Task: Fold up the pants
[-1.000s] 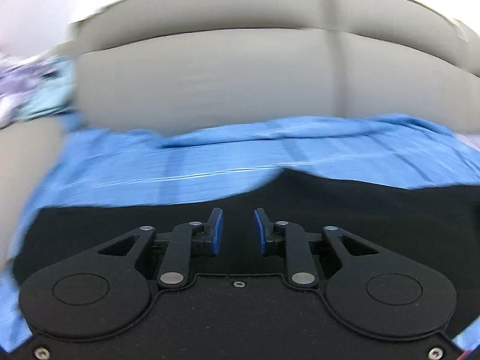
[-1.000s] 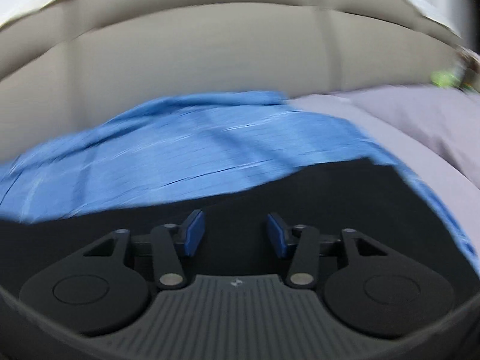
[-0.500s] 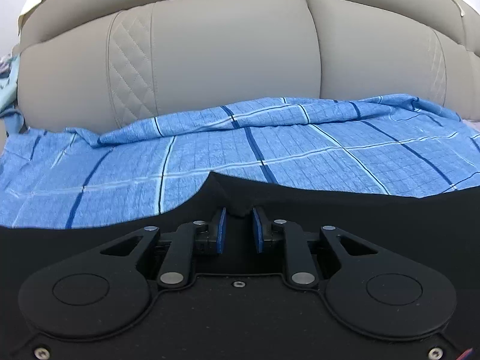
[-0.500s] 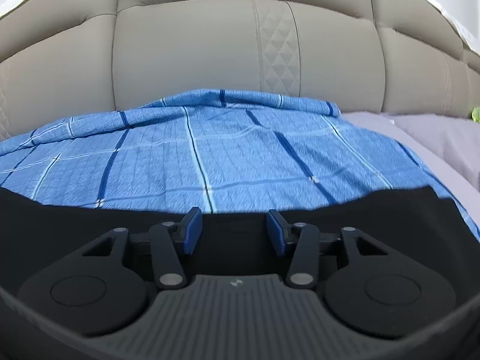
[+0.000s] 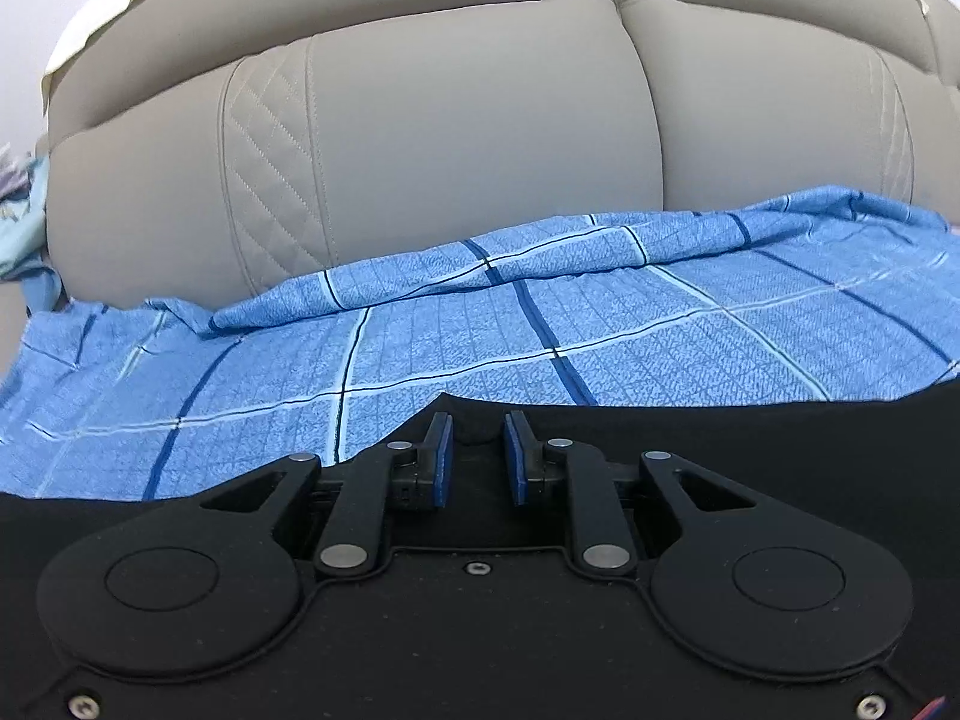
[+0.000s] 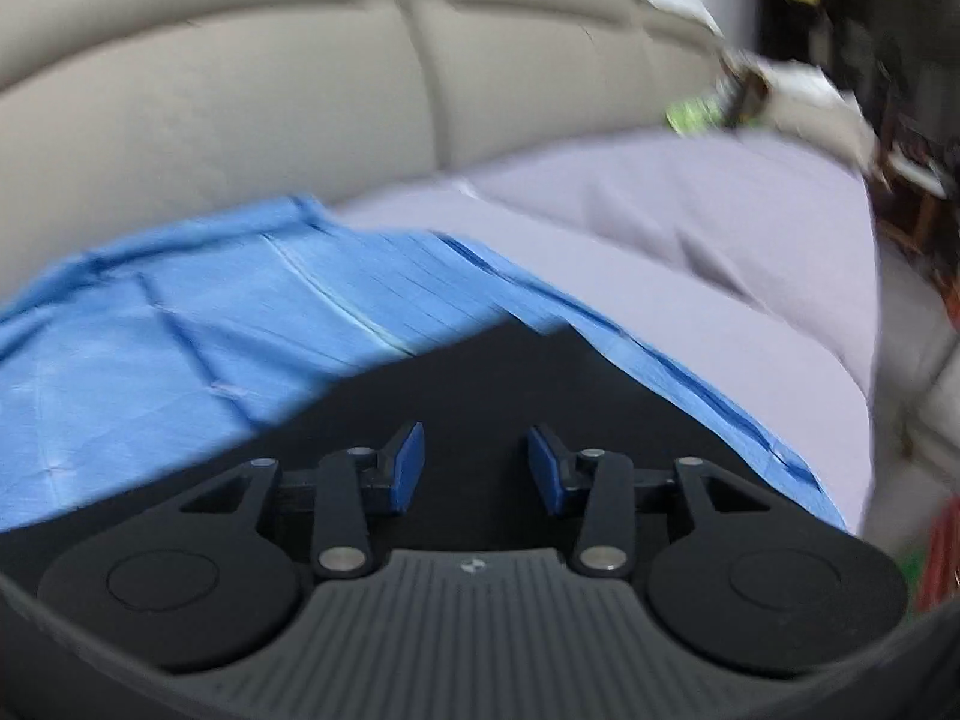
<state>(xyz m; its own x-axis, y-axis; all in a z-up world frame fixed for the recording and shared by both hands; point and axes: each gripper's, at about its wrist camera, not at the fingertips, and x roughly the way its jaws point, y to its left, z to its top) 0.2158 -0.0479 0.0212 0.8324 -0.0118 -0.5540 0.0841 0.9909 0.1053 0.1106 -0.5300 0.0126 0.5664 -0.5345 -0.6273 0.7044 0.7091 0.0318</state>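
Note:
The black pants (image 5: 750, 450) lie flat on a blue checked sheet (image 5: 540, 324). My left gripper (image 5: 477, 450) is shut on a small raised fold at the far edge of the pants, and the cloth peaks up between the blue pads (image 5: 441, 462). In the right wrist view, which is blurred, a corner of the black pants (image 6: 480, 378) points away from me. My right gripper (image 6: 474, 462) hovers over that corner with its jaws well apart and nothing pressed between them.
A padded beige headboard (image 5: 450, 150) rises just behind the sheet. To the right lie a lilac pillow or cover (image 6: 690, 228) and blurred dark clutter (image 6: 900, 120) past the bed's edge. Patterned cloth (image 5: 24, 222) shows at the far left.
The left gripper narrowed onto the pants' edge and sank closer to the sheet, then held still. The right view swung to the right, bringing the lilac cover and the clutter into sight.

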